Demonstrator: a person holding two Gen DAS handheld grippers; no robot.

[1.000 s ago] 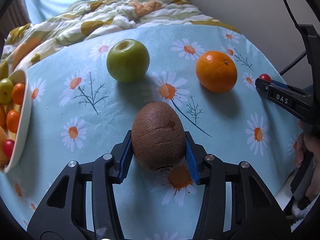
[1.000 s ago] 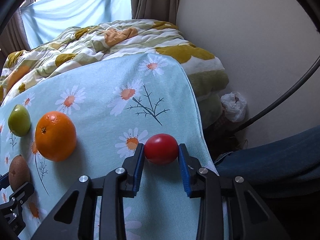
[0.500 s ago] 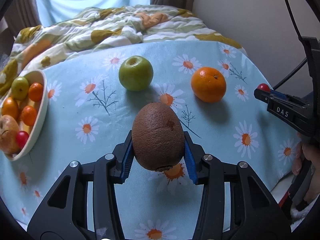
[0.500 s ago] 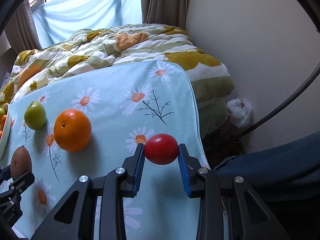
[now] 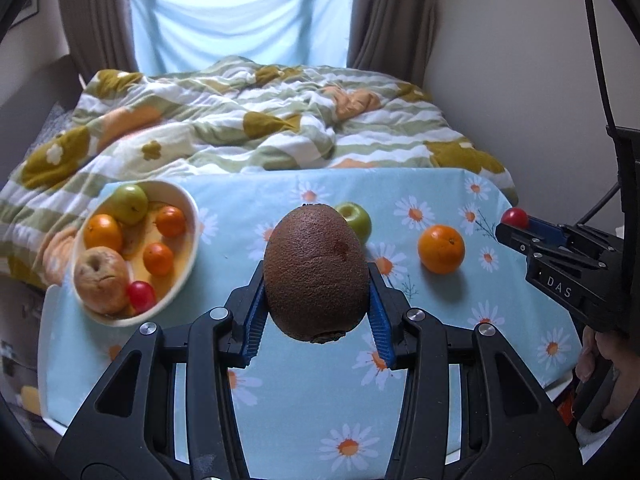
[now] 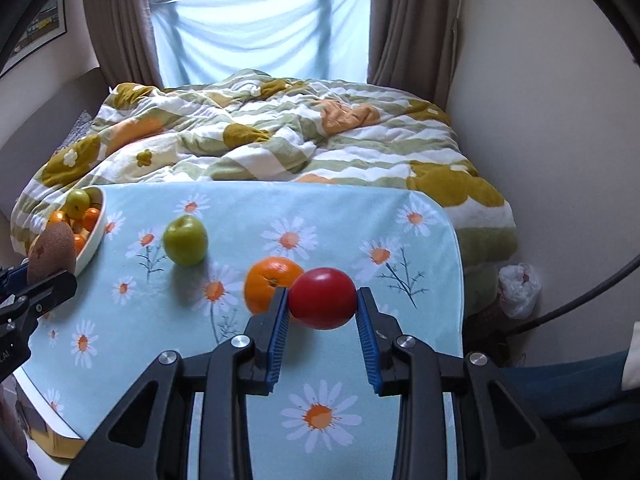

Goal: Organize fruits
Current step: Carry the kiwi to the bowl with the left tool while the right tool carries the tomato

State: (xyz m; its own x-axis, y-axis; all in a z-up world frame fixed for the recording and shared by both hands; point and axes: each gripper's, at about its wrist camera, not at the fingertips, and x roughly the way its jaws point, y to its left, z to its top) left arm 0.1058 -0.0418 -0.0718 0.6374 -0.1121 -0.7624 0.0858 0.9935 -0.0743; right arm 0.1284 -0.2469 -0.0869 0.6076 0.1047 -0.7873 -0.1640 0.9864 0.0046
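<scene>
- While the left gripper (image 5: pixel 316 312) clamps the kiwi (image 5: pixel 316 276) clear of the tabletop (image 5: pixel 288 392), the white bowl (image 5: pixel 188 264) lies just left, likely its destination.
- Right gripper (image 6: pixel 322 322) pinches the red tomato (image 6: pixel 322 298), raised above the orange (image 6: pixel 268 280).
- Green apple (image 6: pixel 185 240) waits loose.

A rumpled striped quilt (image 6: pixel 280 136) covers the bed beyond the daisy-print cloth (image 6: pixel 320 216) on the surface ahead of the tool. Brown curtains (image 6: pixel 408 20) flank a far window; a plastic bag (image 6: pixel 518 290) sits right.
</scene>
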